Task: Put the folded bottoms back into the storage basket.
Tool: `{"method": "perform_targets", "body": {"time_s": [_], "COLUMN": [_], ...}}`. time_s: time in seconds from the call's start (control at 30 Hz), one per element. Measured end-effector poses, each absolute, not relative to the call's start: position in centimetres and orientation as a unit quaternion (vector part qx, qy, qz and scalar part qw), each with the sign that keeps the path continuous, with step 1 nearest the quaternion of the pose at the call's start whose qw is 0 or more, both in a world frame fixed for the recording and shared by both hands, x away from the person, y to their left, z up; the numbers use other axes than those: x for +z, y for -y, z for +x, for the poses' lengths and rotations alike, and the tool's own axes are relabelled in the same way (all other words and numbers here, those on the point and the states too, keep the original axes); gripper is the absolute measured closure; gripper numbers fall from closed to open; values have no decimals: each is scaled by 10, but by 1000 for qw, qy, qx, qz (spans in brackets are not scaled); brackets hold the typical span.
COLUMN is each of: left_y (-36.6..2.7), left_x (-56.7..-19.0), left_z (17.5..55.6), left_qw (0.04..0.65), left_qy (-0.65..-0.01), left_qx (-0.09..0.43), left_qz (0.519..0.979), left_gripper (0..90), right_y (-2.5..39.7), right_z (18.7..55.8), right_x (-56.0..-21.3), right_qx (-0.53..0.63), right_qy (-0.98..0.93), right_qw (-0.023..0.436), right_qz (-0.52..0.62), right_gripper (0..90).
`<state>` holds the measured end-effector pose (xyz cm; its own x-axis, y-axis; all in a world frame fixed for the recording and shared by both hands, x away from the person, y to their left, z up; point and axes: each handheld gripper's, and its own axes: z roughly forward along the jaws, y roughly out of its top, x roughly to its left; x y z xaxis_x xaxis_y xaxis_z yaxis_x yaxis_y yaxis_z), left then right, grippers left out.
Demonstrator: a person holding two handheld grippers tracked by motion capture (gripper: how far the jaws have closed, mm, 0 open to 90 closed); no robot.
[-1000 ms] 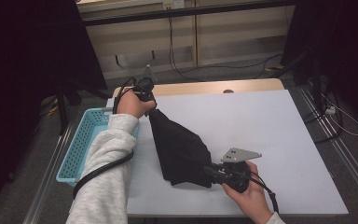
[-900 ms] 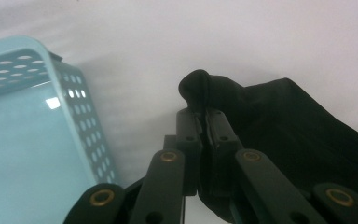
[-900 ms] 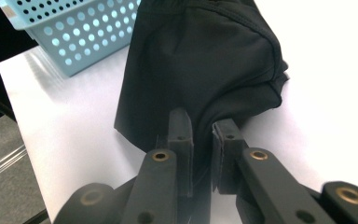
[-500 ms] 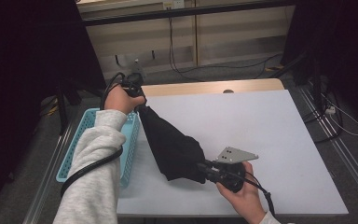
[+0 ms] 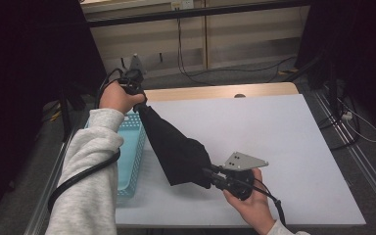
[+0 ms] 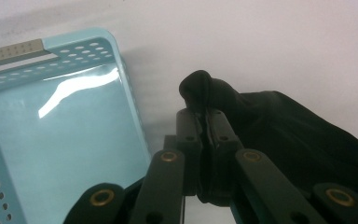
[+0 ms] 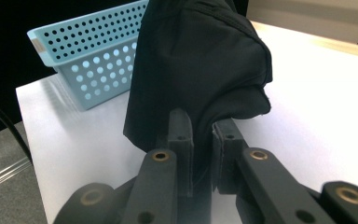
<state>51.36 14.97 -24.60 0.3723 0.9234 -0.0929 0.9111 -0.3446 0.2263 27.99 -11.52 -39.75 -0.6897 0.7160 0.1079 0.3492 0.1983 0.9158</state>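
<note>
- Carrying looks about halfway: the limp black fabric garment [image 5: 176,149] hangs stretched between the two grippers above the white table top [image 5: 284,147], not yet in the basket.
- Left gripper [image 6: 204,116] has its jaws clamped on one bunched end; right gripper [image 7: 201,135] pinches the other.
- Light blue perforated plastic basket [image 6: 51,140] sits at the table's left edge, its floor bare.
- Left, as I judge it: lowering and releasing.

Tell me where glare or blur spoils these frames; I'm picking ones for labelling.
Left gripper view: a white glare streak on the basket floor, cloth near-featureless black. Right gripper view: sharp basket holes, cloth folds readable. High view: dim, dark surroundings, table evenly lit.
</note>
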Motion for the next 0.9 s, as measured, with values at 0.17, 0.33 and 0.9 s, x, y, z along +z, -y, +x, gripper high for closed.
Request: {"method": "perform_targets", "body": {"time_s": [0.17,0.33,0.9], "left_y": [-154,-159,-175], "left_x": [-237,-229,-201], "left_z": [513,513,516], "left_qw": [124,127,116], "left_qy": [-560,-562,-578], "left_qx": [30,35,53], "left_qz": [819,816,806], "left_gripper": [860,860,860], "right_y": [111,104,83], "right_z": [281,283,290], "right_x": [-393,-389,-373], "right_qx": [531,533,548], "right_qy": [-753,-754,-750], "right_qw": [173,174,182], "right_qz": [347,341,322], "right_gripper": [810,810,810]}}
